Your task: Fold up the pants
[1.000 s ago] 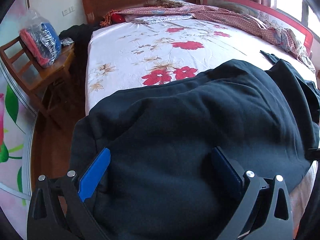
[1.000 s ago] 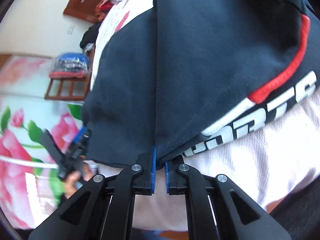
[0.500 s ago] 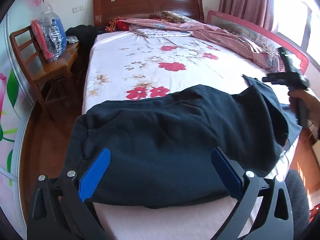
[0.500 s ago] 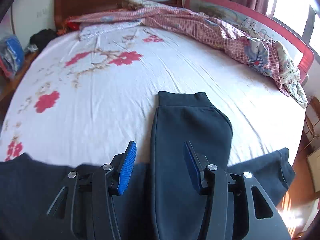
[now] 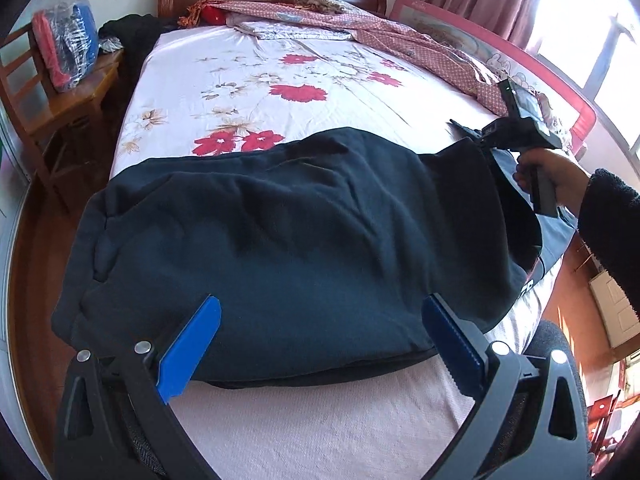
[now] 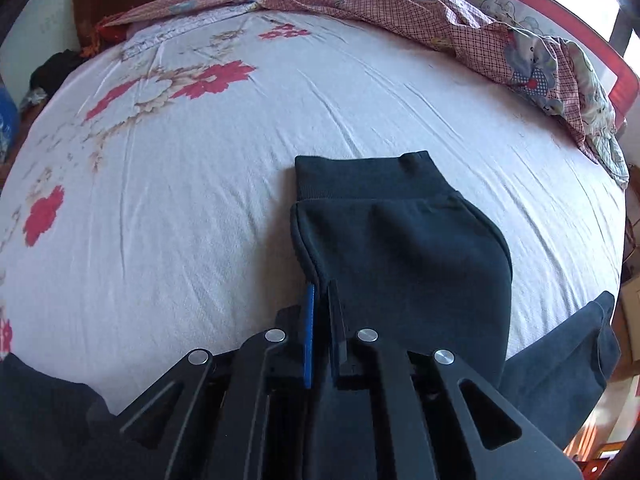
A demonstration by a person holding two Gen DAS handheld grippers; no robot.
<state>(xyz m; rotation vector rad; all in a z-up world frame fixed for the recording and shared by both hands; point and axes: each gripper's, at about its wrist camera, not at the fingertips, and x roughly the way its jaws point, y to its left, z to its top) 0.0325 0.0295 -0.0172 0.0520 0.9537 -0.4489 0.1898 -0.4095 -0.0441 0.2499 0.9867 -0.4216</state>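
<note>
Dark navy pants [image 5: 300, 240] lie folded lengthwise across the near end of the bed. My left gripper [image 5: 320, 304] hovers open above their near edge, blue pads wide apart and touching nothing. In the right wrist view one pant leg [image 6: 400, 248] with its ribbed cuff [image 6: 360, 176] stretches away over the sheet. My right gripper [image 6: 321, 288] is closing tight on that leg's left edge, the fabric pinched between its pads. The left wrist view shows the right gripper [image 5: 468, 132] held in a hand at the pants' far right end.
The floral white sheet [image 5: 280, 80] covers the bed. A checked blanket [image 6: 440, 12] is bunched along the far and right sides by a red rail [image 5: 560, 92]. A wooden chair [image 5: 60, 112] with a bagged bundle [image 5: 66, 52] stands left of the bed.
My right gripper let go of the pants' printed end, swung over to the leg, opened wide and shut on its edge. My left gripper drew back and rose, still open.
</note>
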